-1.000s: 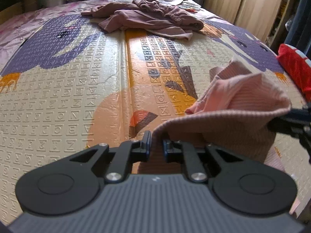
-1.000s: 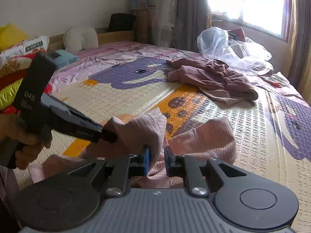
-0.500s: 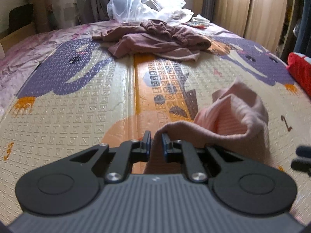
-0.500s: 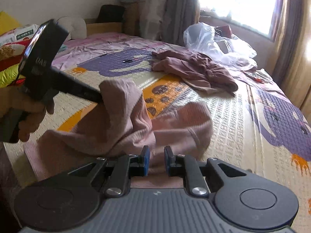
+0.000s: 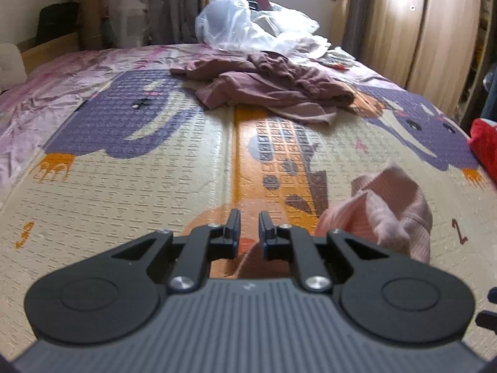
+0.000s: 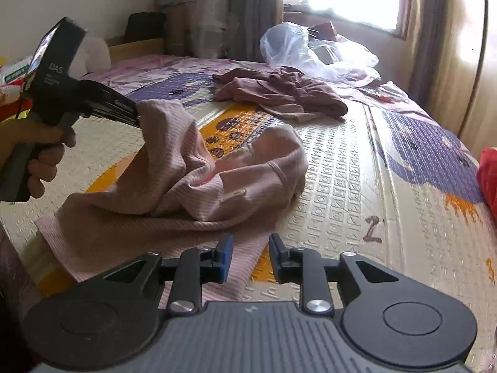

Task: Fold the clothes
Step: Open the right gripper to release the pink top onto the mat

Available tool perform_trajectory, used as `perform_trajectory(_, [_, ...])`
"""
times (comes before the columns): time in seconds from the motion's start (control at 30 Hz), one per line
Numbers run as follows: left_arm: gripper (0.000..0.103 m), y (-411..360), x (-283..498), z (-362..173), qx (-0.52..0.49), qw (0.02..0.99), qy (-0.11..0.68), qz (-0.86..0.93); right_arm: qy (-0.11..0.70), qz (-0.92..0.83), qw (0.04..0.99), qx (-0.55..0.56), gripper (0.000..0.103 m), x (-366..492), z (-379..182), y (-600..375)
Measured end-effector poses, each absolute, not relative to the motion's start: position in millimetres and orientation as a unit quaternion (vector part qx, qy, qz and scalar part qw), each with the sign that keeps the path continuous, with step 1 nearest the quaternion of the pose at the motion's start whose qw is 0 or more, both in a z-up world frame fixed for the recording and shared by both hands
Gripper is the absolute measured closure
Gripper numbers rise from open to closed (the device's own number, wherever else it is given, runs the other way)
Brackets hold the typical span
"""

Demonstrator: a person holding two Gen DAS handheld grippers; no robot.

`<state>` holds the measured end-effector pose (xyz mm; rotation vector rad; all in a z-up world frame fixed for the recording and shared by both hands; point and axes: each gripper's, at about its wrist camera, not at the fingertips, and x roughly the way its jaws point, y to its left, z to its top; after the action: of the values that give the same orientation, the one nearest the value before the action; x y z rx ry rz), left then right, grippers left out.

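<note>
Left gripper (image 6: 138, 117) pinched tight on a fold of the pink top (image 6: 192, 183), lifting that corner up off the mat (image 6: 341, 186); seen clearly from the right wrist view, with the person's hand (image 6: 40, 155) round the handle at the left edge. In the left wrist view the left gripper (image 5: 248, 222) shows cloth low between its fingers, narrow gap, same clench as a second ago.

Right gripper (image 6: 250, 250) jaws opening, nothing between them now. A second ago its pads were closed on the pink cloth; half a second ago the same; now the cloth is let go and lies on the mat ahead of and under the fingertips, hem edge just beside the left finger (image 6: 225, 256).

Pink top: front-centre of the mat, one end hanging from the left gripper, the rest slumped in a heap, bottom part spread flat toward the camera. Earlier it was bunched up between both grippers and closer to the right lens; now it sits lower and further out. In the left view the heap has dropped to the lower right of the frame.

Mauve clothes pile (image 6: 279, 93) far on the mat, unchanged. Plastic bag (image 6: 304, 49) behind it by the window, unchanged. Red item (image 6: 487, 174) at right edge.
</note>
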<state>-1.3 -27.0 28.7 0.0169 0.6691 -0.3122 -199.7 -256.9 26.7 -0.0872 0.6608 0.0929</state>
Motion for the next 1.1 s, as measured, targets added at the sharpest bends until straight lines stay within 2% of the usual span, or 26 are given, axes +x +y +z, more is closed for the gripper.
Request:
perform_trajectory(0.07, [0.090,-21.8,-1.5,30.6,0.003,0.934,0.326,-0.146,0.324,0.040,0.945,-0.038,0.062,-200.6,27.6,-259.4])
perform_trajectory(0.13, [0.089,-18.3,-1.7,30.7,0.002,0.935,0.326,-0.139,0.325,0.036,0.944,-0.032,0.048,-202.4,28.5,-262.7])
perform_trajectory(0.2, [0.089,-16.6,-0.3,29.2,0.001,0.935,0.330,-0.133,0.328,0.030,0.944,-0.034,0.029,-205.2,29.5,-265.1])
perform_trajectory(0.3, [0.088,-15.1,1.3,26.4,0.001,0.934,0.335,-0.125,0.335,0.020,0.941,-0.047,0.020,-208.7,28.8,-268.8])
perform_trajectory(0.37, [0.085,-13.1,3.0,25.0,-0.004,0.932,0.340,-0.123,0.344,0.017,0.938,-0.043,0.017,-210.0,25.1,-273.7])
perform_trajectory(0.47, [0.061,-11.8,2.2,23.6,-0.001,0.933,0.341,-0.116,0.362,0.013,0.932,-0.012,0.014,-209.8,16.5,-283.7])
perform_trajectory(0.53, [0.058,-12.0,1.0,23.4,0.004,0.934,0.339,-0.112,0.376,0.010,0.926,0.018,0.014,-207.3,10.2,-290.8])
perform_trajectory(0.6, [0.046,-12.6,1.0,22.5,0.005,0.933,0.342,-0.114,0.385,0.006,0.922,0.039,0.012,-206.3,5.7,-295.5])
perform_trajectory(0.67, [0.038,-13.1,1.1,21.4,0.005,0.932,0.343,-0.114,0.389,0.003,0.920,0.047,0.011,-206.3,3.9,-296.2])
perform_trajectory(0.73, [0.034,-13.6,1.4,20.4,0.005,0.931,0.346,-0.114,0.391,0.000,0.919,0.047,0.008,-206.3,2.4,-294.1])
perform_trajectory(0.8, [0.024,-13.8,2.0,19.8,0.004,0.931,0.347,-0.113,0.397,0.002,0.917,0.044,0.005,-205.5,0.2,-290.7])
perform_trajectory(0.87, [0.020,-13.8,2.1,19.6,0.003,0.931,0.348,-0.111,0.408,0.004,0.912,0.037,0.005,-203.7,-4.2,-287.4])
perform_trajectory(1.1, [0.016,-14.8,1.4,19.0,0.004,0.931,0.348,-0.111,0.436,0.000,0.900,0.019,0.004,-198.8,-16.4,-280.4])
